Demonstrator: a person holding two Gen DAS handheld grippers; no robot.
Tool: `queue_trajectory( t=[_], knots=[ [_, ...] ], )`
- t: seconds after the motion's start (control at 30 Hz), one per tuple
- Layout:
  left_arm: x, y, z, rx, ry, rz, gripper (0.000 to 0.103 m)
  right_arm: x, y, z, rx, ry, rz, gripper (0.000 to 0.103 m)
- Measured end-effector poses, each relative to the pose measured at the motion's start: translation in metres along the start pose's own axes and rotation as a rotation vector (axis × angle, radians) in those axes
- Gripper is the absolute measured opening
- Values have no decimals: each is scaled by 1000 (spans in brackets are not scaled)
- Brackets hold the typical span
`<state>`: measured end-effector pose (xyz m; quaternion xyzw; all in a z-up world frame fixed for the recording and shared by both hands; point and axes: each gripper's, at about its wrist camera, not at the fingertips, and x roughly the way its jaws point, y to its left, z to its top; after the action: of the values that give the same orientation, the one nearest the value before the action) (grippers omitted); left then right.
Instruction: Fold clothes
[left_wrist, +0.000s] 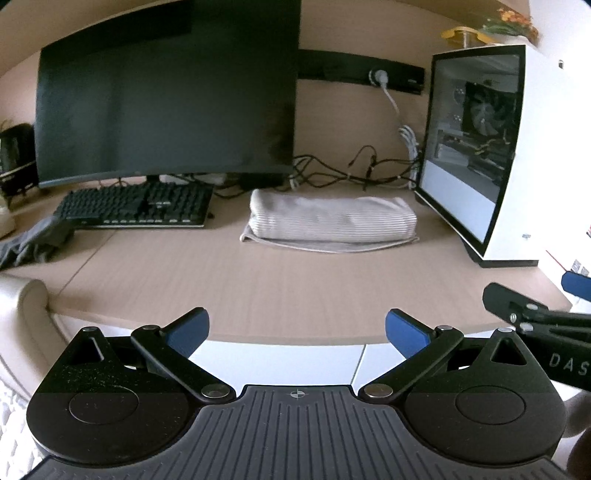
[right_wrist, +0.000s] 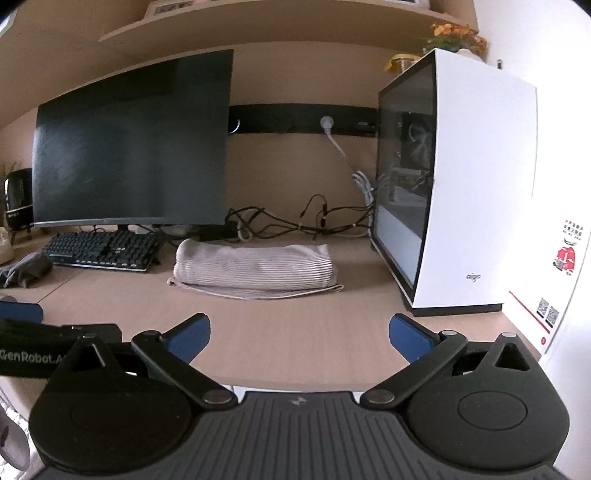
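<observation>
A folded striped grey-white garment (left_wrist: 330, 219) (right_wrist: 255, 267) lies on the wooden desk (left_wrist: 258, 284) (right_wrist: 280, 325), between the keyboard and the white computer case. A crumpled dark grey garment (left_wrist: 35, 240) (right_wrist: 27, 271) sits at the desk's left edge beside the keyboard. My left gripper (left_wrist: 297, 332) hangs open over the desk's front edge, well short of both garments, with nothing between its blue pads. My right gripper (right_wrist: 299, 338) is open and empty too, at the same front edge. Each gripper shows at the side of the other's view.
A dark monitor (left_wrist: 166, 92) and black keyboard (left_wrist: 136, 205) fill the back left. The white computer case (left_wrist: 491, 155) (right_wrist: 461, 184) stands at the right, with tangled cables (left_wrist: 354, 171) behind the folded garment. A pale chair arm (left_wrist: 29, 306) sits at lower left.
</observation>
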<state>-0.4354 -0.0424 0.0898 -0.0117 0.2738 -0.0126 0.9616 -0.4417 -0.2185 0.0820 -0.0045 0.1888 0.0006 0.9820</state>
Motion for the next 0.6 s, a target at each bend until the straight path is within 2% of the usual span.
queue_trajectory(
  t=[0.6],
  knots=[
    [5, -6, 2, 10, 5, -1, 103, 7, -6, -4, 27, 24, 0, 103]
  ],
)
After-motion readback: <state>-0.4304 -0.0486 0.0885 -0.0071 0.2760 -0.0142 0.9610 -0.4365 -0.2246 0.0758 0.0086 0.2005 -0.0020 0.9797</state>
